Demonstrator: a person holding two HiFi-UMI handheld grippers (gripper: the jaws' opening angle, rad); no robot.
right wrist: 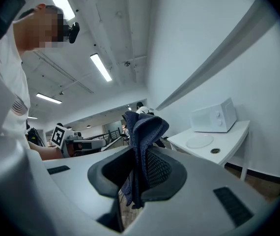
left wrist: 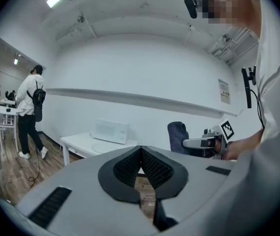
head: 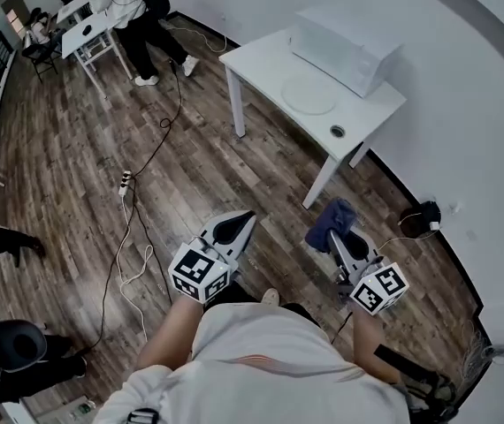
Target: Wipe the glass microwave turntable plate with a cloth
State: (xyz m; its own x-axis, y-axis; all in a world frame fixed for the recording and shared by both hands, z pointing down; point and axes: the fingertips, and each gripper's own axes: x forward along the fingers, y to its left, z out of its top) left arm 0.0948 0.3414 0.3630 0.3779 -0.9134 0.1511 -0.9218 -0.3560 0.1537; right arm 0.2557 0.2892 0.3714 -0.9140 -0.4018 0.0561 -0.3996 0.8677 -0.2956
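Observation:
The round glass turntable plate [head: 309, 94] lies on a white table [head: 261, 60] in front of a white microwave [head: 345, 51], far ahead of me. It also shows as a pale disc, the plate [right wrist: 199, 141], in the right gripper view and faintly as the plate [left wrist: 102, 148] in the left gripper view. My right gripper [head: 333, 235] is shut on a dark blue cloth [head: 329, 222] that sticks up between its jaws, the cloth [right wrist: 142, 132]. My left gripper [head: 231, 229] is shut with nothing in it. Both are held over the floor, well short of the table.
A small dark ring [head: 337, 132] sits near the table's front corner. Cables [head: 137, 193] trail across the wood floor to my left. A person [head: 137, 11] stands by small white tables at the far left. A dark object [head: 422, 216] lies by the wall at right.

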